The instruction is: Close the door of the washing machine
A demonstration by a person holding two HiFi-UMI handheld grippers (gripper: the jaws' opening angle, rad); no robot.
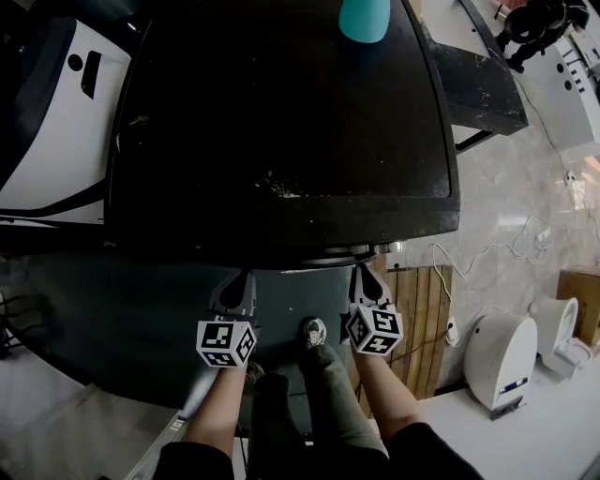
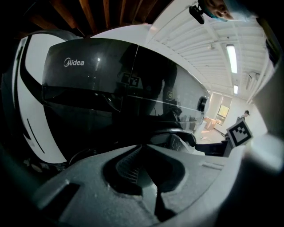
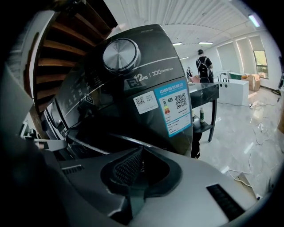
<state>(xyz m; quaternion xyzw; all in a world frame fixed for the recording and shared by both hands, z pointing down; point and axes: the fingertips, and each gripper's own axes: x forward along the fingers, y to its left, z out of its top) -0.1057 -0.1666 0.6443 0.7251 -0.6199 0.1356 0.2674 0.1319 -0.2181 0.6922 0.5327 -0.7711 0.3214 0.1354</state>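
Note:
The black washing machine [image 1: 281, 122] fills the head view from above, and both grippers sit at its front edge. My left gripper [image 1: 236, 281] is shut with nothing between its jaws. In the left gripper view the left gripper [image 2: 145, 150] faces a glossy dark panel [image 2: 111, 88] with a maker's badge, framed in white. My right gripper [image 1: 367, 279] is also shut and empty. In the right gripper view the right gripper [image 3: 142, 154] points at the machine's dark front [image 3: 133, 97], which carries a silver knob [image 3: 120, 54] and stickers [image 3: 173, 106]. A curved dark rim [image 3: 88, 141] lies just beyond its jaws. I cannot tell how the door stands.
A teal object [image 1: 364, 19] stands on the machine's top at the back. A white appliance [image 1: 56, 122] is at the left, wooden slats [image 1: 422, 309] and a small white device [image 1: 502, 361] at the right with cables [image 1: 487, 248] on the floor. A person [image 3: 203, 66] stands far off.

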